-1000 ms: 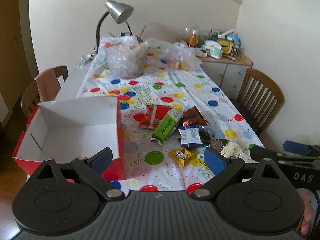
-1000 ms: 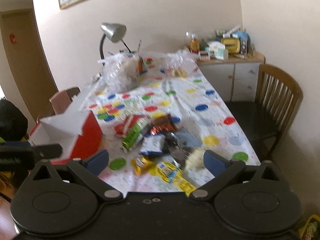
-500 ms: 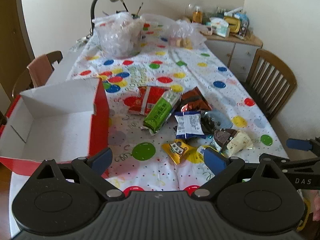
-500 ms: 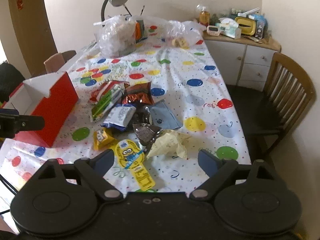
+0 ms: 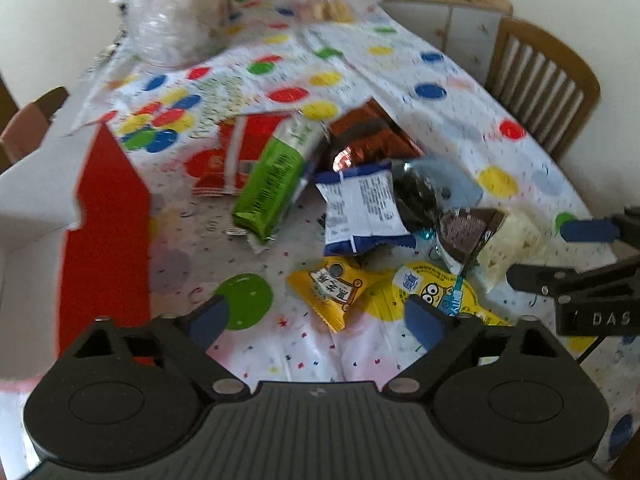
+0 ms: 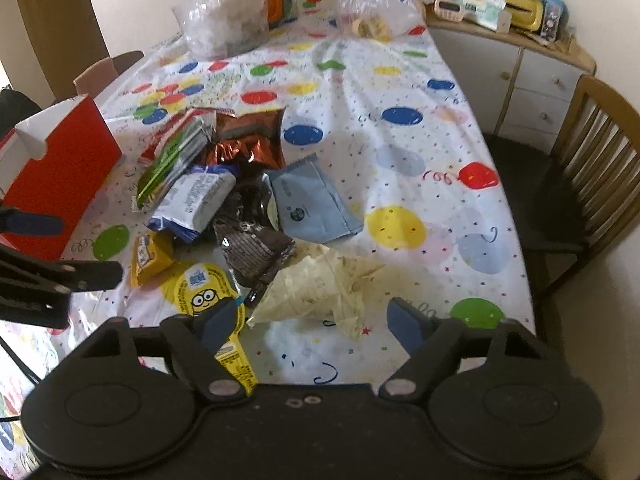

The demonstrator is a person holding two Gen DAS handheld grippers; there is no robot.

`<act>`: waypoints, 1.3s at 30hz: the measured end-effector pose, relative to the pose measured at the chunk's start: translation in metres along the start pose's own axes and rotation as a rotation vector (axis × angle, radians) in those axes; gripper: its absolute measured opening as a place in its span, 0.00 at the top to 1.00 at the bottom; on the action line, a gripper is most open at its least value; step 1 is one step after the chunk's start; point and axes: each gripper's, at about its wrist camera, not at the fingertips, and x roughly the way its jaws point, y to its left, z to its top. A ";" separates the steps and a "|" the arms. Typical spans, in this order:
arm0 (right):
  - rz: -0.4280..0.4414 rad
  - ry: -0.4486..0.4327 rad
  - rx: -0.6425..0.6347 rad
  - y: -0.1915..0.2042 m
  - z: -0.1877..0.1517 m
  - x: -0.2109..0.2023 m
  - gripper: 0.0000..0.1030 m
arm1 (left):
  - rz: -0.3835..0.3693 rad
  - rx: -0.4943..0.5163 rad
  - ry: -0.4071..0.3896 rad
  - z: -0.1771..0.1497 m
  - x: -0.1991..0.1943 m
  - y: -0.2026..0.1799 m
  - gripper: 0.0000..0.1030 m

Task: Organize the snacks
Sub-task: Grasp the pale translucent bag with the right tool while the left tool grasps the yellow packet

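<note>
Both jaws stand spread wide, pinching nothing: the left gripper low in its frame over a small yellow packet, the right gripper above a cream wrapper. Mid-frame, the snack pile sprawls on the dotted tablecloth. At left, the red box sits open.

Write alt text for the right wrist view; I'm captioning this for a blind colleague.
The open right claw hovers over a pale cream packet at the near edge of a heap of snack packets on a polka-dot tablecloth. A red box stands to the left, with the left claw beside it.
</note>
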 end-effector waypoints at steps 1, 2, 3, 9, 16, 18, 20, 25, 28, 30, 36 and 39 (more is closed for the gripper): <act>0.006 0.006 0.003 -0.001 0.001 0.003 0.23 | 0.001 0.016 0.010 0.001 0.006 -0.001 0.15; 0.007 0.010 0.003 -0.001 0.003 0.006 0.23 | 0.001 0.026 0.016 0.003 0.011 0.000 0.15; 0.008 0.013 0.000 -0.002 0.004 0.008 0.23 | -0.008 0.039 0.020 0.005 0.015 0.001 0.15; 0.022 0.047 -0.016 -0.003 0.010 0.023 0.25 | -0.031 0.159 0.024 0.014 0.036 -0.002 0.20; 0.047 0.072 -0.009 -0.007 0.013 0.032 0.32 | -0.065 0.204 0.067 0.023 0.055 -0.006 0.35; 0.048 0.073 -0.006 -0.007 0.013 0.032 0.33 | -0.074 0.198 0.073 0.024 0.057 -0.006 0.38; 0.053 0.072 -0.001 -0.008 0.012 0.032 0.34 | -0.083 0.192 0.085 0.025 0.061 -0.006 0.46; 0.061 0.064 0.013 -0.011 0.011 0.028 0.43 | -0.101 0.159 0.097 0.022 0.062 -0.003 0.61; 0.069 0.061 0.027 -0.014 0.010 0.025 0.46 | -0.096 0.139 0.093 0.020 0.061 -0.003 0.63; 0.075 0.056 0.038 -0.016 0.009 0.023 0.49 | -0.085 0.126 0.095 0.019 0.059 -0.003 0.63; 0.094 0.042 0.071 -0.021 0.001 0.010 0.53 | -0.055 0.043 0.099 0.012 0.051 0.003 0.65; 0.103 0.041 0.090 -0.023 -0.006 0.003 0.55 | -0.062 -0.011 0.102 0.005 0.046 0.010 0.65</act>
